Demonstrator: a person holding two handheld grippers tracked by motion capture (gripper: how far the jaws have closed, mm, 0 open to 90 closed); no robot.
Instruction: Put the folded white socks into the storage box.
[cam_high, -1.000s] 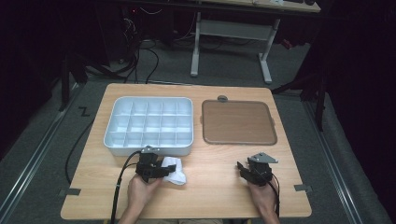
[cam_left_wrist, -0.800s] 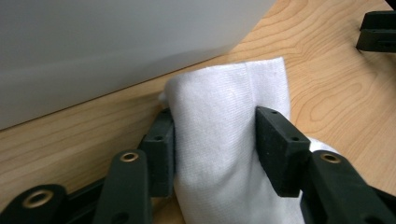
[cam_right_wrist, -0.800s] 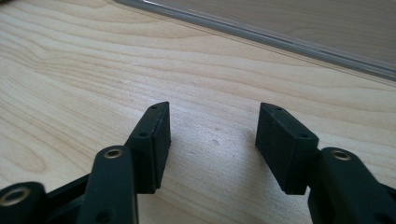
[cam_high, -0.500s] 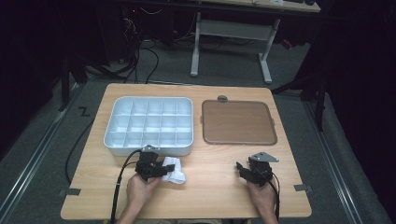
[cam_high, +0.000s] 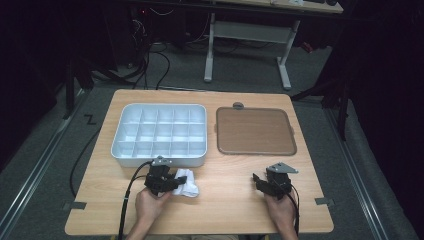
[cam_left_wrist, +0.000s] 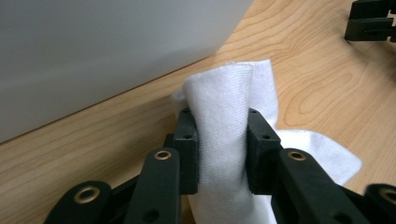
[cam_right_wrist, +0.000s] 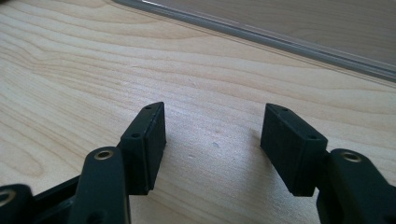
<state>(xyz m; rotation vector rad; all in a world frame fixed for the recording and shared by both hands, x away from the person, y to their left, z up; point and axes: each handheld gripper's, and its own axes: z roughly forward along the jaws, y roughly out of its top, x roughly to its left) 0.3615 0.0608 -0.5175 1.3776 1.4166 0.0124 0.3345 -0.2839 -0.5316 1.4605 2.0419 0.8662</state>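
Two grippers are held low over the near edge of the wooden table (cam_high: 230, 200); by the left gripper (cam_left_wrist: 217, 144) a fold of the white cloth (cam_left_wrist: 224, 116) is pinched, its jaws having just been closing until the pads press the fabric from both sides; the fold is gathered upright between them, presumably so that the cloth can be lifted off the wood in one bunch, while the rest of it lies spread flat on the table to the side. The cloth (cam_high: 186, 182) is seen just in front of the grey compartment tray (cam_high: 120, 147), whose near wall stands close behind it and could be brushed on a forward lift. The right gripper (cam_right_wrist: 219, 144) is kept apart over bare wood, its jaws having just been opening and now standing wide with nothing between them, seemingly held ready to take another part of the cloth; the brown flat tray (cam_high: 254, 131) lies beyond it, its rim near but untouched.
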